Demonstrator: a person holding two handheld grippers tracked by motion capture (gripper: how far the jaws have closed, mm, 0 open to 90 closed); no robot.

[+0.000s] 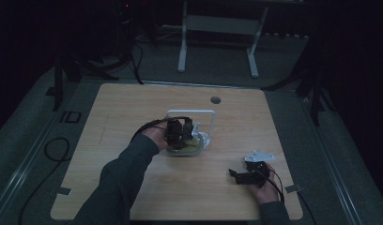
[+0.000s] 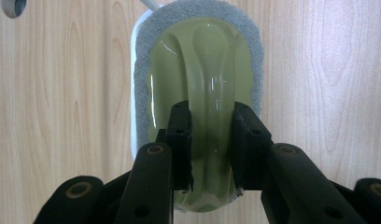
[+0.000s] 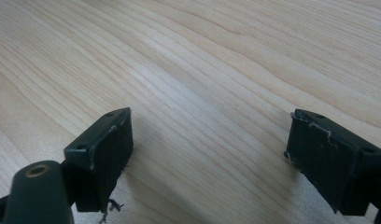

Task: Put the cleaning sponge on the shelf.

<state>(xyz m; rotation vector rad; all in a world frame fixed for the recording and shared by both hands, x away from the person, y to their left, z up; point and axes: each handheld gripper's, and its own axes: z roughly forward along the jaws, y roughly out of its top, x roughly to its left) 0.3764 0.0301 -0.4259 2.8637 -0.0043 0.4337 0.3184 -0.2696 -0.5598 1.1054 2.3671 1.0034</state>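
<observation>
An olive-green scrubber [image 2: 202, 56] with a raised handle ridge and a grey scouring rim [image 2: 142, 70] lies on the wooden table [image 1: 133, 103], over a white base. My left gripper [image 2: 209, 112] points down at it, both pads pressed on the sides of the ridge. From above, the left gripper [image 1: 182, 133] sits at the table's middle, above the scrubber [image 1: 189, 149], with a white frame [image 1: 192, 111] just behind. My right gripper [image 1: 233, 176] rests near the front right edge. In its own view the right gripper [image 3: 209, 135] has its jaws wide apart over bare wood.
A round cable hole [image 1: 215, 100] sits near the table's far edge and shows again as the hole [image 2: 13, 5] at top left. Black cables [image 1: 53, 150] lie on the floor at left. White desk legs [image 1: 182, 51] stand beyond the table.
</observation>
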